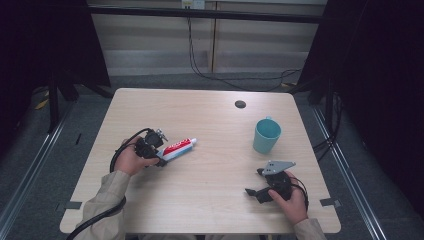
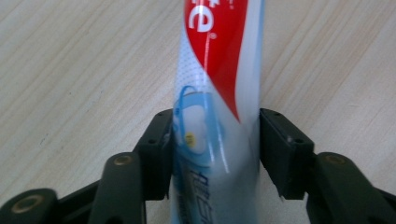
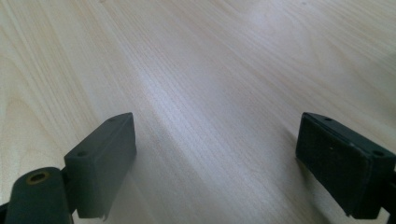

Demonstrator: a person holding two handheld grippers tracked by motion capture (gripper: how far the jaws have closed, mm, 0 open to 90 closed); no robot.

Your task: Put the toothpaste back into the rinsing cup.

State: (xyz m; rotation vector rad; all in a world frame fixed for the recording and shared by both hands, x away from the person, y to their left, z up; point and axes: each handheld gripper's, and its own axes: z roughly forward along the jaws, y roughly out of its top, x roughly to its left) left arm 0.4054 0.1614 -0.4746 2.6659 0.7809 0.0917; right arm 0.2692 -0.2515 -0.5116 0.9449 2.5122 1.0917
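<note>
A red, white and blue toothpaste tube [image 1: 180,147] lies on the wooden table [image 1: 210,195], left of centre, with its cap toward the right. My left gripper [image 1: 161,150] is at the tube's flat tail end. In the left gripper view the tube [image 2: 219,70] runs up between the two black jaws, and both pads [image 2: 159,154] lie against its sides; the left gripper [image 2: 215,149] is shut on it. My right gripper [image 1: 254,182] rests low near the front right of the table. Its jaws stand wide open [image 3: 215,158] over bare wood.
A teal cup [image 1: 266,135] stands upright on the right half of the table, beyond the right gripper. A small dark round hole cover [image 1: 240,104] sits near the far edge. Black cables [image 1: 210,75] hang behind the table.
</note>
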